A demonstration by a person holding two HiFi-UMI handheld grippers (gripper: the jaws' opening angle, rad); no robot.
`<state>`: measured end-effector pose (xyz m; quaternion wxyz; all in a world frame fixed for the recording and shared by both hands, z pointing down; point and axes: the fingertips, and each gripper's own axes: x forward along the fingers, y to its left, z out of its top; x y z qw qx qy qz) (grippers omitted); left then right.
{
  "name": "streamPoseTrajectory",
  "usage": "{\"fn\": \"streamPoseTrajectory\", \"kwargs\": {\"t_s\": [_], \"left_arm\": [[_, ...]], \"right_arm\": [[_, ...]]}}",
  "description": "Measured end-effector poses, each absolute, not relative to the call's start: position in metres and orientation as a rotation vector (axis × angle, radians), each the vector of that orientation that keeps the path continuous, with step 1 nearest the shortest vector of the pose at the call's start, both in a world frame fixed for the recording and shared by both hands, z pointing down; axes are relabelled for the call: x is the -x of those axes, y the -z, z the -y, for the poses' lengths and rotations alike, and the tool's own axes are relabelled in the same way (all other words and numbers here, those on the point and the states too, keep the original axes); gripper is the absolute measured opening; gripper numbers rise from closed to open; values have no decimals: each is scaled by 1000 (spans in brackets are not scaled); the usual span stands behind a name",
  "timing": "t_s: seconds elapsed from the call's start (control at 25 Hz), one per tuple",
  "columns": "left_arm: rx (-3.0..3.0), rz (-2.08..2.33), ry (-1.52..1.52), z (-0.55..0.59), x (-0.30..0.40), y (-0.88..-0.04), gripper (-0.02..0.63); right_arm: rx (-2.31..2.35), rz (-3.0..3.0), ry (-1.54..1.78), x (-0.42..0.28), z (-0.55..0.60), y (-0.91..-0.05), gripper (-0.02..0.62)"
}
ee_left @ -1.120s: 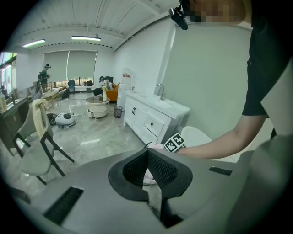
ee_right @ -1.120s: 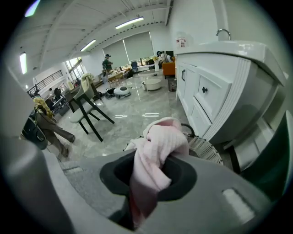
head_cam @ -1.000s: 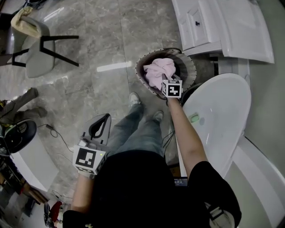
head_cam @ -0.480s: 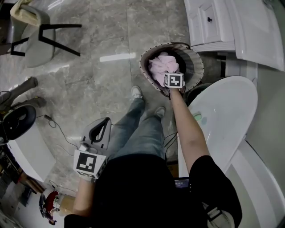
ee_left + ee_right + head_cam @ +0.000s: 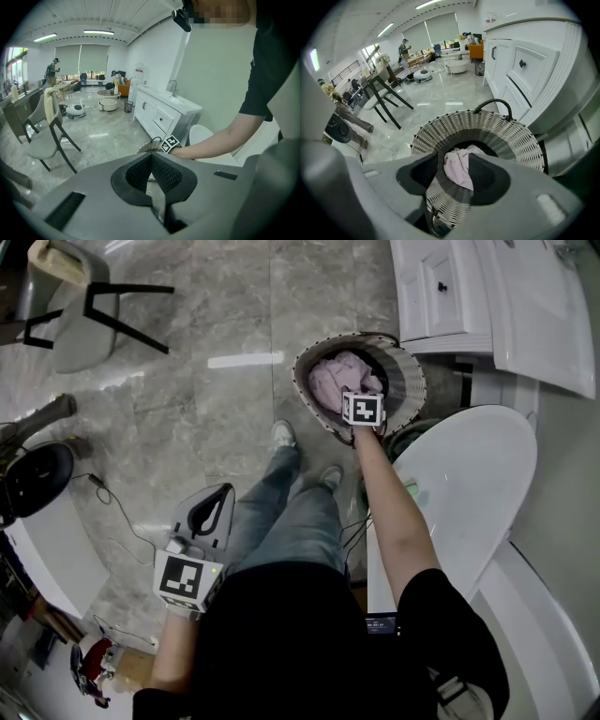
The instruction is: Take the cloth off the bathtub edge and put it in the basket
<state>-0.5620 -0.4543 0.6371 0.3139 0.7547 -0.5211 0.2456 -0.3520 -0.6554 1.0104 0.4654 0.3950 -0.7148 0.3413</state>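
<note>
The pink cloth [image 5: 335, 377] lies bunched inside the round wicker basket [image 5: 405, 381] on the floor beside the white bathtub [image 5: 469, 484]. My right gripper [image 5: 359, 399] reaches down over the basket's near rim, its marker cube on top. In the right gripper view its jaws have just been opening; my right gripper [image 5: 457, 159] stands apart with the cloth [image 5: 459, 168] in the gap, a dark slit beside one pad. My left gripper [image 5: 223, 491] hangs at my left side over the floor. The left gripper [image 5: 151, 157] has its tips together with nothing between them.
A white cabinet [image 5: 441, 282] with dark knobs stands just behind the basket. A grey chair [image 5: 80, 310] with black legs is at the far left. My legs and shoes [image 5: 281, 437] stand close to the basket. A cable [image 5: 117, 512] trails on the marble floor.
My right gripper has sunk lower into the basket, and the pink cloth sits deeper inside it. My left gripper has stayed at my side.
</note>
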Motion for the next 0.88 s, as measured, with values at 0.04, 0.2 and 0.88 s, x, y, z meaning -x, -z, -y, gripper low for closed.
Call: {"fn": "streamPoseTrajectory", "kwargs": {"t_s": [0.04, 0.2, 0.88], "left_arm": [[-2003, 1372, -650, 455, 561, -636, 6], [-1948, 1389, -615, 459, 555, -630, 6], [-2065, 1413, -484, 477, 537, -588, 6]], "right_arm": [[-967, 1757, -839, 352, 655, -1009, 204], [-957, 1791, -830, 356, 654, -1000, 202], [-975, 2020, -746, 359, 639, -846, -3]]}}
